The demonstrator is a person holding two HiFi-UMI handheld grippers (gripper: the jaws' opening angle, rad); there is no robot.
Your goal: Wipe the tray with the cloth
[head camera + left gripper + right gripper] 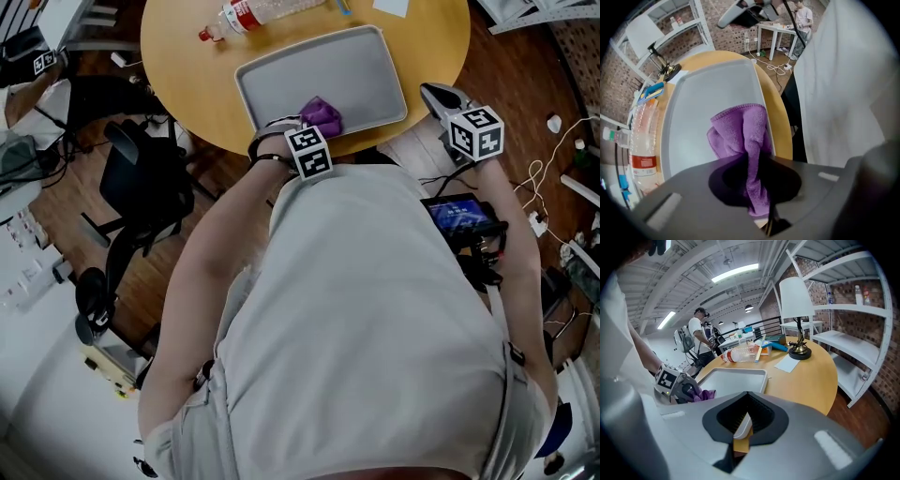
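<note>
A grey rectangular tray (347, 70) lies on a round wooden table (187, 66). A purple cloth (323, 114) rests on the tray's near edge. My left gripper (302, 129) points straight down over it and is shut on the cloth (740, 131), which hangs bunched between its jaws (757, 187) above the tray (708, 103). My right gripper (429, 94) sits at the tray's near right corner. In the right gripper view its jaws (743, 427) stand closed on a pale rim piece of the tray (733, 380), with the table's edge just below.
A plastic bottle (262, 14) lies on the table beyond the tray, with a sheet of paper (788, 363) and a lamp (797, 301) further round. A black office chair (141, 187) stands left of the table. White shelving (853, 310) lines the brick wall. A person (698, 338) stands in the background.
</note>
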